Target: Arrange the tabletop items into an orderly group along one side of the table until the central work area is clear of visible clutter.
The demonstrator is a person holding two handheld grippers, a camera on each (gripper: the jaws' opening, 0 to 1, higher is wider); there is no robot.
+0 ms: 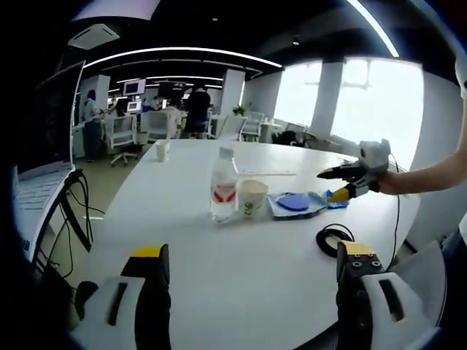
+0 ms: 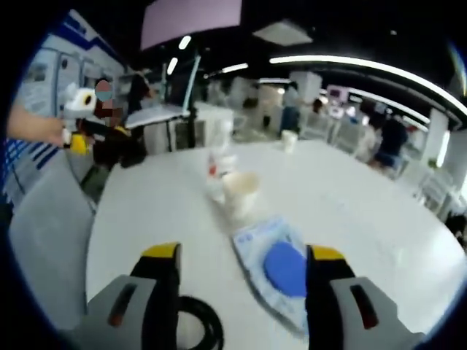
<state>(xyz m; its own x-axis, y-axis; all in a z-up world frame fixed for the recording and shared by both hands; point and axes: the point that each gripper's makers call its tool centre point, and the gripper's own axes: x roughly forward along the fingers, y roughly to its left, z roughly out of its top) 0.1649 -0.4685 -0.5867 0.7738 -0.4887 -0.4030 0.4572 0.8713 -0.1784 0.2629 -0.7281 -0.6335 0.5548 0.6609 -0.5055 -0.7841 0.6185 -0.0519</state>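
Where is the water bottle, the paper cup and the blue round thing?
Water bottle (image 1: 223,186), left gripper view, on its red label.
Paper cup (image 1: 252,197), left gripper view, on its side wall.
Blue round thing (image 2: 285,267), right gripper view, on its middle, between the jaws.

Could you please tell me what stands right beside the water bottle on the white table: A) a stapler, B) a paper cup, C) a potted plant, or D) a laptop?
B: in the left gripper view a paper cup stands just right of the water bottle on the table, ahead of the blue packet.
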